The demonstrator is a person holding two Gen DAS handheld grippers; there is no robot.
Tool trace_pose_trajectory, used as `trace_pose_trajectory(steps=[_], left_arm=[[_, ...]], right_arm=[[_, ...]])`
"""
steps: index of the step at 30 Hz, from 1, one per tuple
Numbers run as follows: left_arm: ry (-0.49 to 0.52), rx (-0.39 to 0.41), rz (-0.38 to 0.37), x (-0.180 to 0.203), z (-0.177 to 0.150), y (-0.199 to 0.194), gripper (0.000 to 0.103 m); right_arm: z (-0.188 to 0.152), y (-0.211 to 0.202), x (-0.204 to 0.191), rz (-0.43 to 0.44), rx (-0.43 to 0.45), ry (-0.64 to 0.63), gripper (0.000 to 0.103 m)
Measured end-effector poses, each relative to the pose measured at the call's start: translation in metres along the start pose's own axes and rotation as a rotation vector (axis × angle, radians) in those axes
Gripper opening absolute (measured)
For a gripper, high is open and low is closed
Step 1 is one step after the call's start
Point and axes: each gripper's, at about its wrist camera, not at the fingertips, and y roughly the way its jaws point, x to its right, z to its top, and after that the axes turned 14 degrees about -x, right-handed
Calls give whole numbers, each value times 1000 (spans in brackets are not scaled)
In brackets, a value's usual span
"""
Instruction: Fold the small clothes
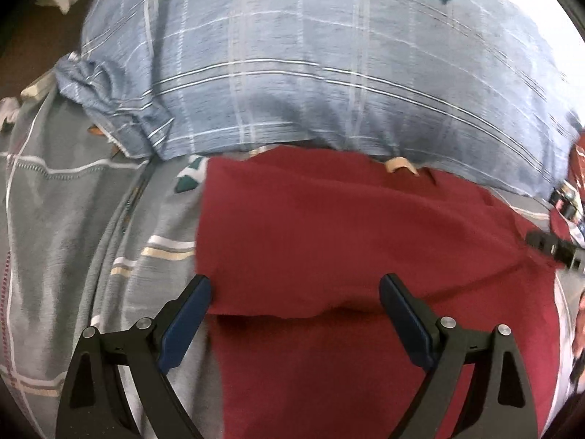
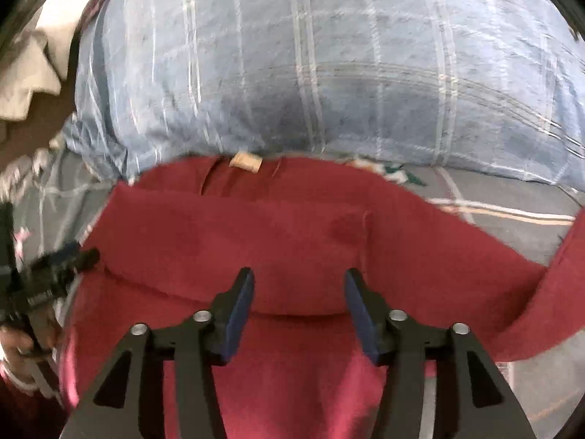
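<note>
A dark red garment (image 1: pixel 347 226) lies on a grey checked bedsheet (image 1: pixel 65 201), with a folded layer whose edge runs between my fingers. It has a tan label (image 1: pixel 400 164) at its far edge. My left gripper (image 1: pixel 296 292) is open and empty just above the fold edge at the garment's left side. In the right wrist view the same red garment (image 2: pixel 274 234) fills the middle, with its label (image 2: pixel 245 161) far off and a sleeve (image 2: pixel 548 292) trailing right. My right gripper (image 2: pixel 298 285) is open and empty above the fold. The left gripper also shows at the left edge of the right wrist view (image 2: pixel 58 263).
A large blue checked pillow (image 1: pixel 310 55) lies right behind the garment and shows in the right wrist view (image 2: pixel 329 66) too. Pale cloth (image 2: pixel 33 73) is heaped at the far left. The right gripper's fingers (image 1: pixel 552 248) show at the right edge of the left wrist view.
</note>
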Motion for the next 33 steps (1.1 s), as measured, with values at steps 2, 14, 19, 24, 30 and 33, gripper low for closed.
trace_pose_trajectory(steps=[2,14,19,24,30,33], left_arm=[[27,4,2,5,-4,-1,93],[25,26,-44,6,-10,-14,93],[-7,16,-59,1,-6,-12,93],[-15,1,-59,1,-3,-6,93],[42,-10,-9,13,-4,2,93],[64,-11,4,17,-5,4,93]], right_arm=[[-2,-11,11,-17,41,40,64],[1,-39,102,-233,114,313,70],[0,-33,189,-339,53,539,70],[0,-29,249,-370,9,677,70],[14,-16,262,-468,-33,609,70],[16,-10,259,-509,-46,577,73]])
